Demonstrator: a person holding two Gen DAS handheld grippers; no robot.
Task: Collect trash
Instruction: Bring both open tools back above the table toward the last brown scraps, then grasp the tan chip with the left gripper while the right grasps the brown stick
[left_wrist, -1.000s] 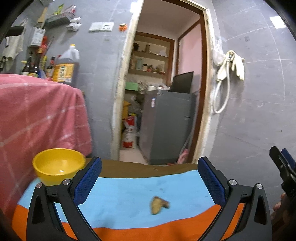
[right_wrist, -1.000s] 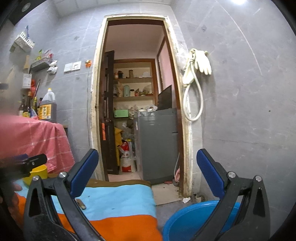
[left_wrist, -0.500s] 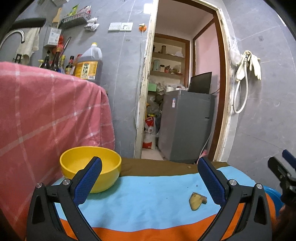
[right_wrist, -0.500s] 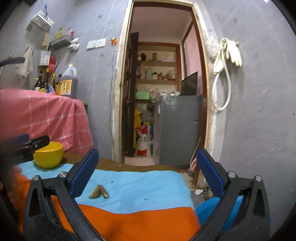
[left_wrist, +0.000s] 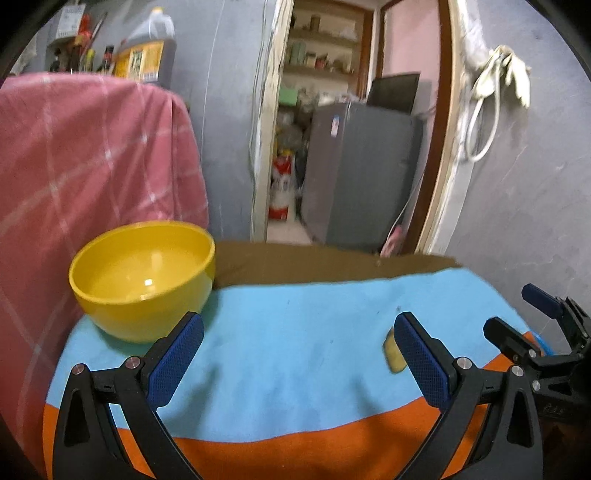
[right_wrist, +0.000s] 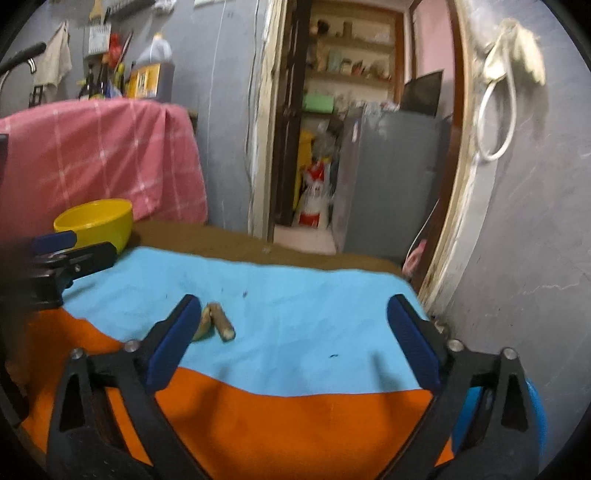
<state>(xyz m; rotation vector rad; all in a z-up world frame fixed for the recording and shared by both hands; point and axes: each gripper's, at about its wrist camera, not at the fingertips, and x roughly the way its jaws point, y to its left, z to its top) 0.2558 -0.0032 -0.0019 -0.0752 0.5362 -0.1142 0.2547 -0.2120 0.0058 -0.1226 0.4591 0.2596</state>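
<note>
The left gripper (left_wrist: 298, 356) fills the bottom of the left wrist view, its blue-padded fingers (left_wrist: 176, 358) spread wide with nothing between them. Under it lies a cloth (left_wrist: 295, 332) with a light blue band above an orange one, spread on the counter. A yellow bowl (left_wrist: 142, 277) sits at the left centre of that frame, on the blue band, against a pink checked cloth (left_wrist: 92, 166). The scrap (left_wrist: 392, 349), a small tan piece of trash, lies on the blue band at the lower right, partly hidden behind the right-hand finger.

The right gripper (right_wrist: 293, 328) is likewise wide open and empty. In its view the scrap (right_wrist: 216, 325) shows as two short tan pieces lying together at lower left of centre, just beside the left-hand finger (right_wrist: 173, 339), whether touching it I cannot tell. A blue tub (right_wrist: 535, 413) shows at the lower right edge, beyond the cloth's edge. An open doorway (right_wrist: 351, 129) with a grey fridge (right_wrist: 388, 177) stands behind.
</note>
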